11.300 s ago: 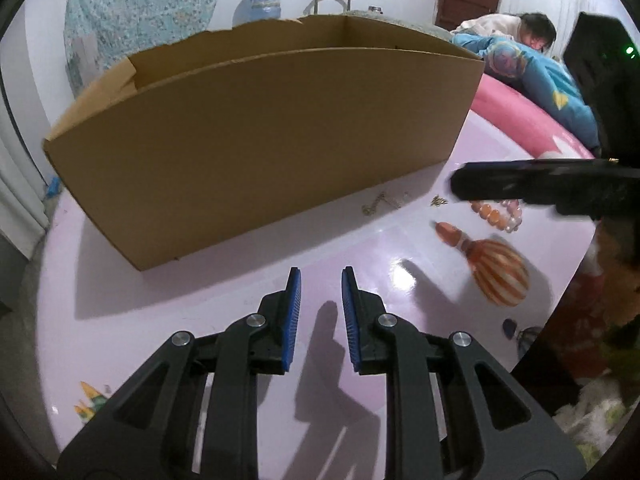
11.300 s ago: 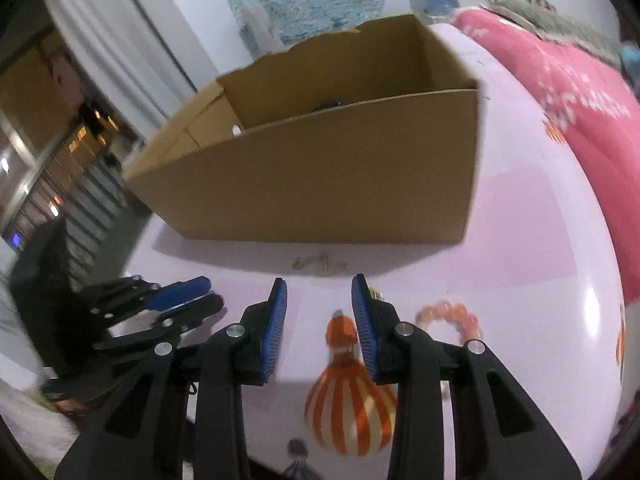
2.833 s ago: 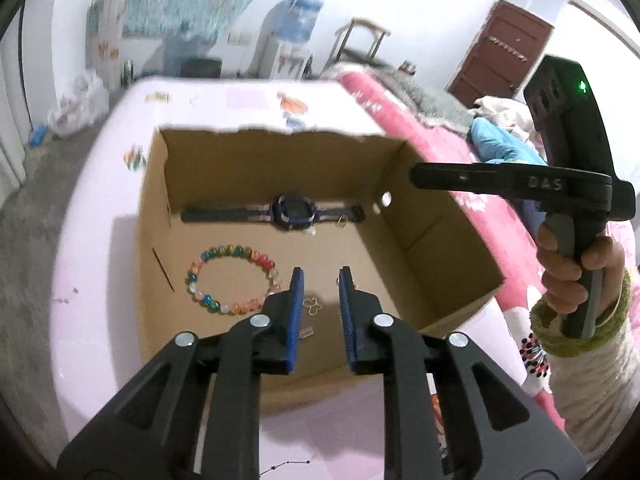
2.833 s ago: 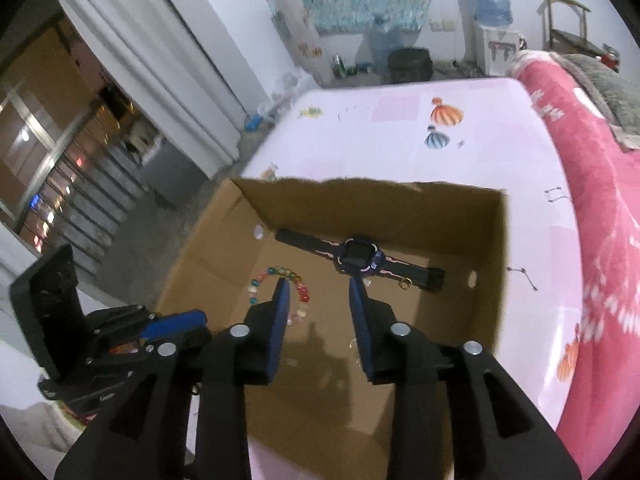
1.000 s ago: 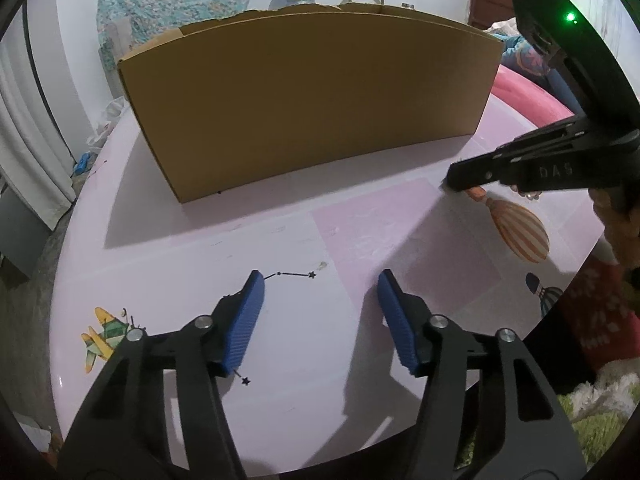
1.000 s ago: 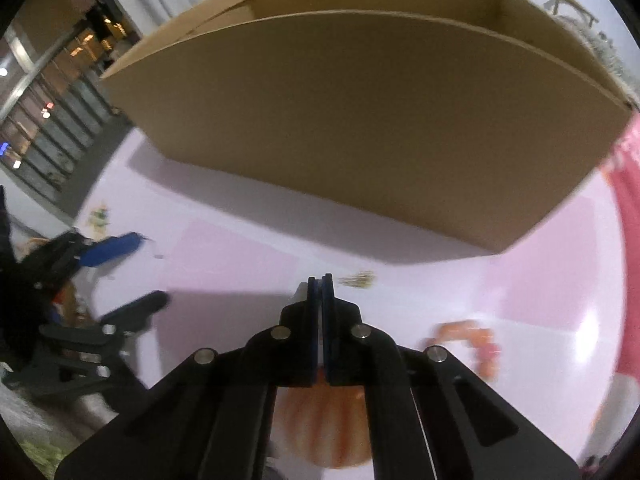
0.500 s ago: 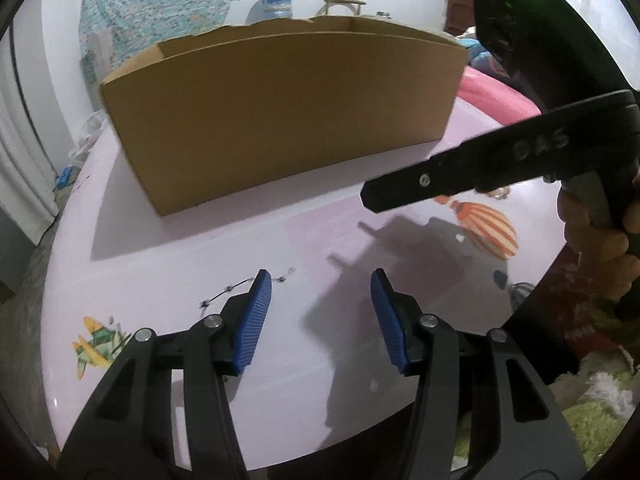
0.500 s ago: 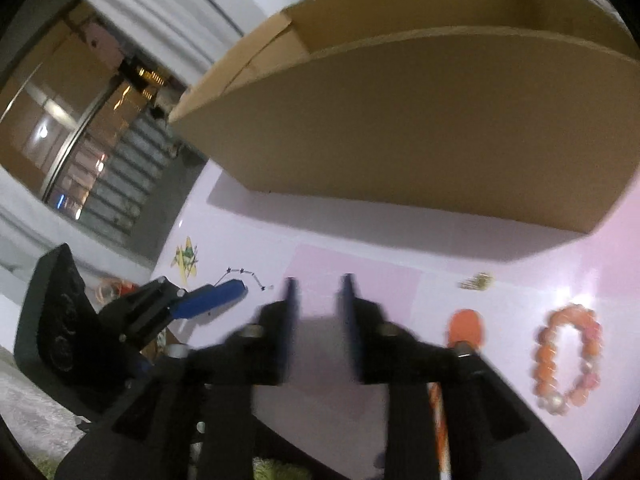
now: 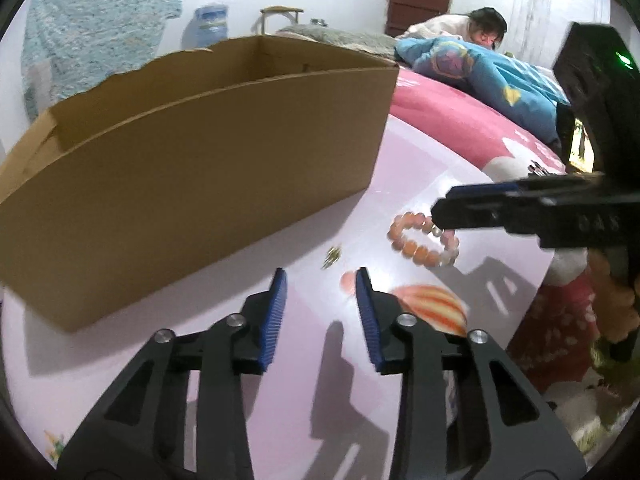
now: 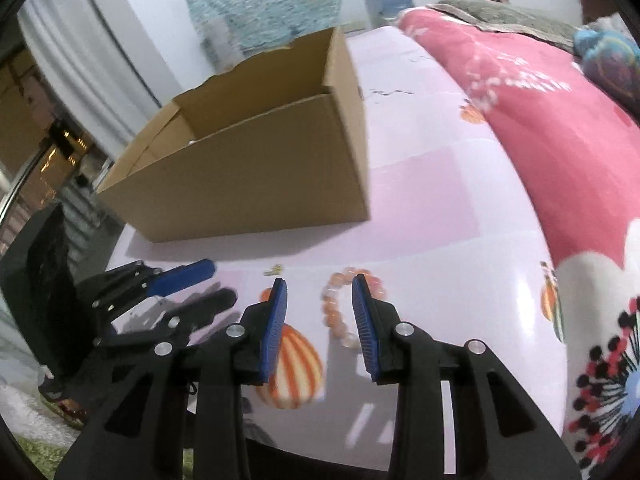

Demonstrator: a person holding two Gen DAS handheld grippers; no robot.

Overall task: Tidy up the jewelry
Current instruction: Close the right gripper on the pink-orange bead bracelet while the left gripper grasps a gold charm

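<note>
An open cardboard box [image 9: 192, 168] stands on the pink table [image 9: 408, 176]. In front of its right end lie a small gold piece [image 9: 332, 258] and an orange bead bracelet [image 9: 424, 240]. My left gripper [image 9: 320, 280] hovers just short of the gold piece. Its jaws are closing with nothing between them. My right gripper [image 9: 444, 206] comes in from the right over the bracelet. In the right wrist view the bracelet [image 10: 340, 308] lies on the table between the open right gripper [image 10: 319, 286] fingers, untouched. The left gripper [image 10: 216, 286] shows at the left, near the gold piece [image 10: 274, 269].
The cloth carries a printed orange striped balloon [image 9: 432, 308] near the front edge. A pink blanket [image 10: 560, 128] lies along the table's right side. A person [image 9: 472, 28] lies under a blue cover at the back. The box [image 10: 260, 168] blocks the far side.
Both grippers have swung right along the box front to the bracelet and gold piece. The right gripper went from shut to open. The left jaws have narrowed.
</note>
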